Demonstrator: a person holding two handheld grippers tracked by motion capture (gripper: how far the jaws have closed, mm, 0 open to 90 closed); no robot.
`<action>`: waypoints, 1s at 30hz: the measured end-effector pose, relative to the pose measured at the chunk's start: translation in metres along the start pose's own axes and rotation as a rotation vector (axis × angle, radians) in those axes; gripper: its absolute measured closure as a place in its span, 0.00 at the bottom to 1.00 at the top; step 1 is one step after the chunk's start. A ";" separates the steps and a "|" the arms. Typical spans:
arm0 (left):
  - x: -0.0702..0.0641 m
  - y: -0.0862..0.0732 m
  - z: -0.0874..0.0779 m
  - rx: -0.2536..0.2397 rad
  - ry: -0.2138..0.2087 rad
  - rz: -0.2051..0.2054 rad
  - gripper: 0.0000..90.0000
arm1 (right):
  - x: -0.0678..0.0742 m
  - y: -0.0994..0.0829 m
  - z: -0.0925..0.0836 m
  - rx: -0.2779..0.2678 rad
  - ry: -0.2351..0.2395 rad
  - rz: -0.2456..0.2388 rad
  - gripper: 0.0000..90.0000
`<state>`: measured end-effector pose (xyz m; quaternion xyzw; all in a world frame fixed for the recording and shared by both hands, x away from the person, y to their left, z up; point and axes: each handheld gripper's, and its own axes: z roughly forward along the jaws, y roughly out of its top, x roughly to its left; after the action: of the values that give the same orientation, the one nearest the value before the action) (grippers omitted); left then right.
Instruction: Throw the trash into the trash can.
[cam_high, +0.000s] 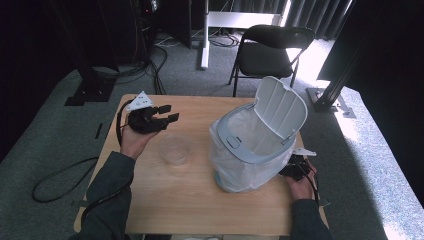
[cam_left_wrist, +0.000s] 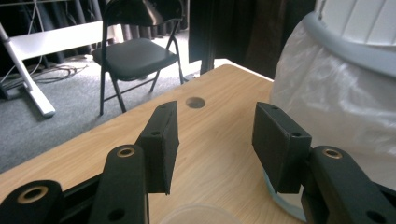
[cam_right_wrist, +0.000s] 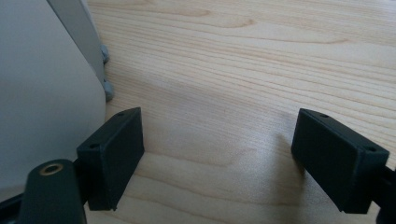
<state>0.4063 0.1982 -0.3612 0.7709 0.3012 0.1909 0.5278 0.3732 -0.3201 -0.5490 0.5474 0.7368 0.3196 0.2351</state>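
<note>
A small white bin (cam_high: 257, 145) with a grey rim, a clear bag liner and its lid flipped up stands on the right half of the wooden table (cam_high: 165, 200). A clear plastic cup (cam_high: 176, 148) sits upright left of it. My left gripper (cam_high: 167, 113) hovers behind and left of the cup, jaws open and empty. In the left gripper view the cup's rim (cam_left_wrist: 198, 215) shows low between the jaws and the bin's bag (cam_left_wrist: 336, 107) fills the right. My right gripper (cam_high: 292, 167) rests low at the bin's right side, open, bare wood between its jaws (cam_right_wrist: 219, 154).
A black folding chair (cam_high: 270, 50) stands on the carpet beyond the table's far edge. A cable hole (cam_left_wrist: 195, 102) lies in the tabletop near the far edge. Black cables trail over the floor at the left. The bin's wall (cam_right_wrist: 42, 93) stands close beside the right gripper's left jaw.
</note>
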 end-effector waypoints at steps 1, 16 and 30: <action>0.002 -0.003 0.000 0.001 0.004 -0.001 0.57 | 0.000 0.000 0.000 0.000 0.000 0.000 0.18; 0.021 -0.057 0.012 0.101 0.058 -0.079 0.76 | 0.000 0.000 0.000 0.000 0.000 0.001 0.18; 0.024 -0.098 0.032 0.221 0.091 -0.126 1.00 | 0.000 0.000 0.000 -0.001 -0.001 0.001 0.18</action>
<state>0.4179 0.2173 -0.4644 0.7945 0.3918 0.1579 0.4363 0.3728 -0.3198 -0.5491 0.5479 0.7361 0.3200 0.2356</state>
